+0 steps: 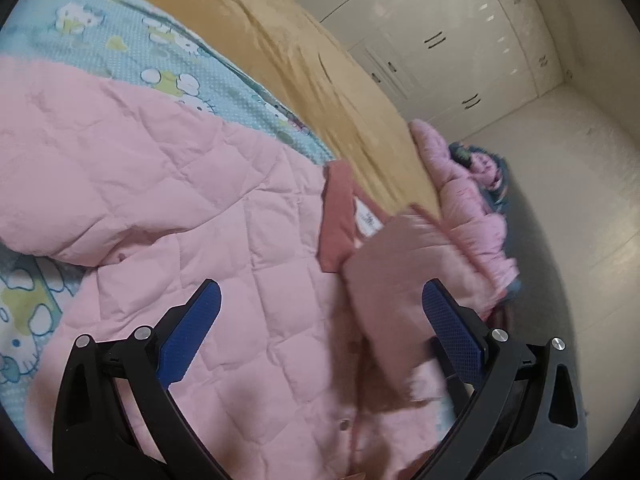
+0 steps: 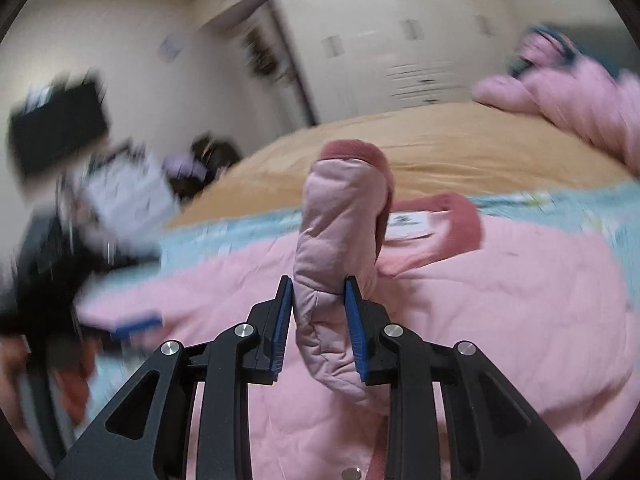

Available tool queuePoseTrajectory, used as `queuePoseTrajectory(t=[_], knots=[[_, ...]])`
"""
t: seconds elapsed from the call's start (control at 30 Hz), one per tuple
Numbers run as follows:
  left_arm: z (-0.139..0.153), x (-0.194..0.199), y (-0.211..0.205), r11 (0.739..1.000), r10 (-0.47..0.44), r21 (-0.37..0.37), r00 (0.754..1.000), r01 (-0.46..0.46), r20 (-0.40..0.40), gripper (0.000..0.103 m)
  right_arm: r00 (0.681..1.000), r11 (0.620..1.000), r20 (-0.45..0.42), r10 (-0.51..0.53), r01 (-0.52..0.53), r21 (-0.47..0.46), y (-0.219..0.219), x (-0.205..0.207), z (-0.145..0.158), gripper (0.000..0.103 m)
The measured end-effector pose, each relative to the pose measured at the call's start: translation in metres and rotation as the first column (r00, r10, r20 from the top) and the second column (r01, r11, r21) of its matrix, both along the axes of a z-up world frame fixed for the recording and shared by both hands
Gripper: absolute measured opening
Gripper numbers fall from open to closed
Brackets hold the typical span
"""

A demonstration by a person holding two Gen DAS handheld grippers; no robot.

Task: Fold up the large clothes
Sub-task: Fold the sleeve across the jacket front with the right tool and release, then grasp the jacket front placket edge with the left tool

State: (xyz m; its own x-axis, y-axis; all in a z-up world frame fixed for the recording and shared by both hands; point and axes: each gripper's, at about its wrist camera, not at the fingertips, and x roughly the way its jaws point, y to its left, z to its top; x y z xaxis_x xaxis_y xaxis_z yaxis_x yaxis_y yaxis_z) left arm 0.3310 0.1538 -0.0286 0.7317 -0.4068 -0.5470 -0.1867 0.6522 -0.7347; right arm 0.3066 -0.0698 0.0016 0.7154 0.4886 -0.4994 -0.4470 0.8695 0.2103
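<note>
Spreading across most of both views, a bed (image 1: 304,64) carries a tan blanket (image 2: 460,148) and, nearer the cameras, a light blue cartoon-print sheet (image 1: 132,40). On that sheet lies the pink quilted jacket (image 1: 168,200), opened flat, with its darker rose collar (image 1: 340,216) and a white neck label (image 2: 408,224) facing up. A second pink padded garment (image 2: 580,96) sits bunched at the far edge of the bed, with something dark blue just beside it. White wardrobe doors (image 1: 440,40) stand behind the bed, and in the right wrist view a dark screen (image 2: 60,128) hangs on the wall, too blurred to make out further.

One sleeve of the jacket (image 2: 340,216) stands lifted off the body of the garment, its rose cuff (image 2: 356,152) uppermost. The right gripper (image 2: 318,292) has this sleeve between its blue pads (image 2: 282,320), which sit close against the fabric on both sides and pinch it. The left gripper (image 1: 320,296) hovers over the jacket front with its jaws spread wide, nothing clasped; blurred pink fabric, seemingly the same sleeve, passes across between its fingers (image 1: 192,328). A metal snap (image 2: 352,472) shows on the jacket near the lower edge.
</note>
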Motion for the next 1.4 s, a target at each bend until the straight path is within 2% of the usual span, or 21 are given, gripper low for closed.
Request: queuePoseTrajectory(t=[0.1,0.17,0.2,0.23,0.3,0.37,0.43,0.5,0.57,0.63,0.67,0.7,0.77,0.9,1.0,1.13,1.2,1.3,1.4], knots=[[-0.004,0.001,0.005,1.0,-0.017,-0.025,1.0,0.017,0.003,0.095,0.994,0.989,-0.034,0.103,-0.106,-0.101,0.03,-0.007,-0.012,0.021],[-0.01,0.004,0.007,0.999,-0.027,-0.046,1.0,0.026,-0.011,0.095,0.986,0.978,-0.071,0.152,-0.16,-0.132,0.044,-0.01,-0.022,0.019],[-0.017,0.006,0.008,0.996,-0.039,-0.083,0.999,0.037,-0.024,0.095,0.98,0.97,-0.1,0.175,-0.189,-0.155,0.052,-0.012,-0.029,0.016],[-0.024,0.008,0.008,0.991,-0.055,-0.122,0.998,0.05,-0.034,0.095,0.976,0.965,-0.113,0.187,-0.204,-0.163,0.058,-0.012,-0.032,0.012],[-0.035,0.01,0.009,0.986,-0.062,-0.158,0.996,0.051,-0.063,0.095,0.966,0.958,-0.151,0.21,-0.235,-0.167,0.065,-0.011,-0.04,0.012],[-0.044,0.012,0.007,0.988,-0.064,-0.146,0.993,0.049,-0.096,0.095,0.956,0.952,-0.188,0.227,-0.259,-0.165,0.071,-0.013,-0.045,0.013],[-0.048,0.014,0.006,0.989,-0.068,-0.135,0.992,0.053,-0.11,0.094,0.954,0.956,-0.189,0.232,-0.259,-0.135,0.064,-0.017,-0.043,0.014],[-0.052,0.017,0.002,0.99,-0.082,-0.127,0.991,0.068,-0.11,0.094,0.959,0.971,-0.19,0.209,-0.227,-0.075,0.049,-0.019,-0.035,0.02],[-0.055,0.019,-0.003,0.99,-0.094,-0.113,0.99,0.082,-0.108,0.094,0.971,0.99,-0.194,0.138,-0.141,0.001,0.025,-0.018,-0.029,0.034],[-0.055,0.021,-0.011,0.992,-0.111,-0.077,0.989,0.104,-0.101,0.093,0.978,0.998,-0.203,0.053,-0.043,0.053,-0.002,-0.014,-0.023,0.037],[-0.055,0.022,-0.015,0.992,-0.118,-0.049,0.988,0.114,-0.094,0.085,0.979,0.998,-0.204,0.011,0.002,0.065,-0.015,-0.012,-0.021,0.039],[-0.055,0.023,-0.018,0.992,-0.122,-0.036,0.988,0.119,-0.091,0.068,0.979,0.996,-0.201,-0.025,0.041,0.077,-0.028,-0.01,-0.018,0.039],[-0.056,0.025,-0.023,0.992,-0.126,0.004,0.987,0.127,-0.095,0.044,0.979,0.99,-0.192,-0.072,0.094,0.109,-0.049,-0.008,-0.014,0.039],[-0.061,0.031,-0.03,0.989,-0.109,0.092,0.987,0.12,-0.115,0.013,0.974,0.971,-0.175,-0.145,0.174,0.164,-0.078,-0.005,-0.013,0.039],[-0.055,0.03,-0.032,0.985,-0.105,0.127,0.992,0.114,-0.074,0.005,0.961,0.958,-0.19,-0.201,0.233,0.169,-0.094,-0.005,-0.018,0.039],[-0.028,0.024,-0.034,0.98,-0.103,0.172,0.995,0.1,0.013,0.003,0.934,0.927,-0.205,-0.294,0.331,0.178,-0.124,-0.002,-0.023,0.039],[-0.005,0.019,-0.037,0.98,-0.117,0.172,0.989,0.101,0.09,0.002,0.913,0.905,-0.187,-0.363,0.394,0.163,-0.142,-0.004,-0.021,0.039],[0.027,0.01,-0.043,0.97,-0.117,0.233,0.977,0.073,0.181,0.0,0.891,0.878,-0.172,-0.421,0.448,0.171,-0.161,-0.003,-0.018,0.039],[0.042,0.002,-0.038,0.961,-0.099,0.273,0.968,0.033,0.23,0.0,0.873,0.855,-0.151,-0.463,0.485,0.182,-0.179,0.004,-0.007,0.04]])
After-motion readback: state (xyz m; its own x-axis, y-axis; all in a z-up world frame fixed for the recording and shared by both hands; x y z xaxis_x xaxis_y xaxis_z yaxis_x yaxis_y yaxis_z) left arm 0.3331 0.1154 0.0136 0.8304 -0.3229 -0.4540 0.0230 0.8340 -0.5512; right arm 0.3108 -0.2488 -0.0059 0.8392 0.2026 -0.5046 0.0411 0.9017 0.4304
